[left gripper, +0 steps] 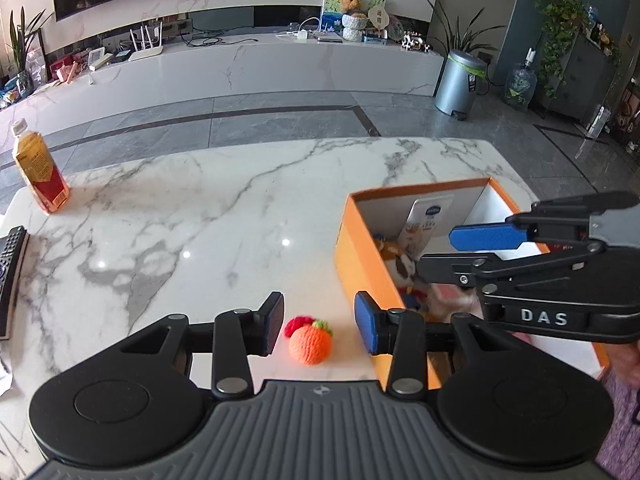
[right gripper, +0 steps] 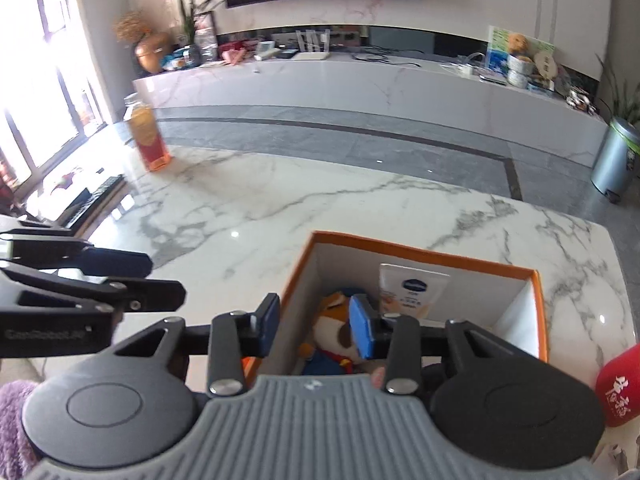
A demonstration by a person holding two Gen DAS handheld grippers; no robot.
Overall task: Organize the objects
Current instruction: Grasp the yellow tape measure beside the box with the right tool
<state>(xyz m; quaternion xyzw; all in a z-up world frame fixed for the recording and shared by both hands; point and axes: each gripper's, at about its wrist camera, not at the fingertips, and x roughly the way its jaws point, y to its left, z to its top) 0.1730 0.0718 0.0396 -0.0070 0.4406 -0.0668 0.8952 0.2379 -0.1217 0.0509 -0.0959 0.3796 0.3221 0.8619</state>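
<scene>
Orange knitted fruit (left gripper: 310, 345) lies between our left gripper's (left gripper: 320, 326) parted fingers; our right gripper (right gripper: 316, 330), fingers apart and empty, hangs over the box (right gripper: 424, 254).

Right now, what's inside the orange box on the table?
The orange box holds a plush toy lying on the bottom and a white tube leaning on the far wall. The right gripper hides the near part, so anything beneath it cannot be seen.
</scene>
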